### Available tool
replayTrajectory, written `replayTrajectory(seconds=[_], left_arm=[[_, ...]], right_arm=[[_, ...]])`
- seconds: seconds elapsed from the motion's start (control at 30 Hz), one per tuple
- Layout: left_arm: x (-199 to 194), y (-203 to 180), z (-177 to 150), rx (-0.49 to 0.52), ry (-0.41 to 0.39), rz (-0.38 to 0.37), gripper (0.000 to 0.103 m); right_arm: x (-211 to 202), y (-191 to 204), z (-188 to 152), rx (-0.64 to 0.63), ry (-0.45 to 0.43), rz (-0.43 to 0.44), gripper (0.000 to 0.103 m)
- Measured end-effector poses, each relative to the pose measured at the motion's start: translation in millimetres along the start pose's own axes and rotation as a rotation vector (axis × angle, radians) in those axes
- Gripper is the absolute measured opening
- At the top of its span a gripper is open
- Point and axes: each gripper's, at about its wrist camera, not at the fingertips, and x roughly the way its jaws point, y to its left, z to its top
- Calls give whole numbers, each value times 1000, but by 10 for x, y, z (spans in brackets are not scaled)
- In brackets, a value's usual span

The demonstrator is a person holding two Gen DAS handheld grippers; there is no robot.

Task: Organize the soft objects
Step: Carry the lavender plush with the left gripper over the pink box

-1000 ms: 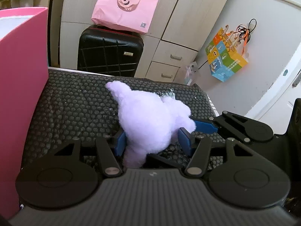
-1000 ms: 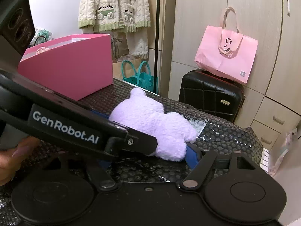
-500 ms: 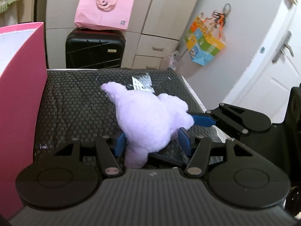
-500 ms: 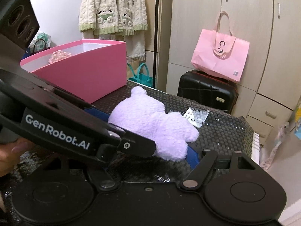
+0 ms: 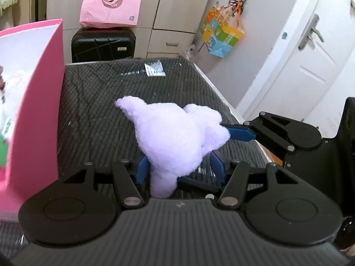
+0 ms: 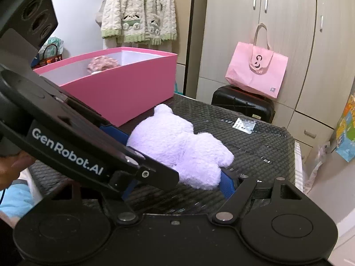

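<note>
the purple plush [image 5: 175, 137] sits between both grippers, above the dark honeycomb-textured table [image 5: 93, 102]. the left gripper [image 5: 177, 168] has its blue pads pressed into the toy's lower body from either side, jaws narrowed around it and gripping. the right gripper [image 6: 177, 184] comes in from the other side: in the left wrist view one of its blue fingers [image 5: 239, 133] pushes into the plush's right flank, and in the right wrist view its right finger sits against the toy's near end; its left finger is hidden behind the left gripper's black body, which crosses in front, but the jaws stand fairly wide with the plush held across them. whether the plush is fully off the table or brushing it i cannot tell. the toy's pointed ear aims toward the far end of the table. to the left stands an open pink box [image 6: 133, 82] on the table, near the plush but apart from it, with another soft toy [image 6: 102, 64] showing inside. a small white label [image 5: 154, 69] lies flat on the table's far part. beyond it a black suitcase [image 5: 103, 44] stands with a pink bag [image 5: 111, 3] leaning on top, against pale wardrobe doors. a knit garment [image 6: 139, 11] hangs behind the box. a hand [image 6: 13, 166] shows at the left edge of the right wrist view.
</note>
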Motion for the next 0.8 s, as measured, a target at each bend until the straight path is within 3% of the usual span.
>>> replayTrajectory(seconds=[0.43, 0.8], left_arm=[[-931, 205, -651, 56, 34, -2, 57], [-1688, 401, -835, 92, -24, 109, 57]], right_arm=[[-464, 1008, -75, -34, -5, 34, 79], [-570, 1609, 175, -77, -70, 131, 79]])
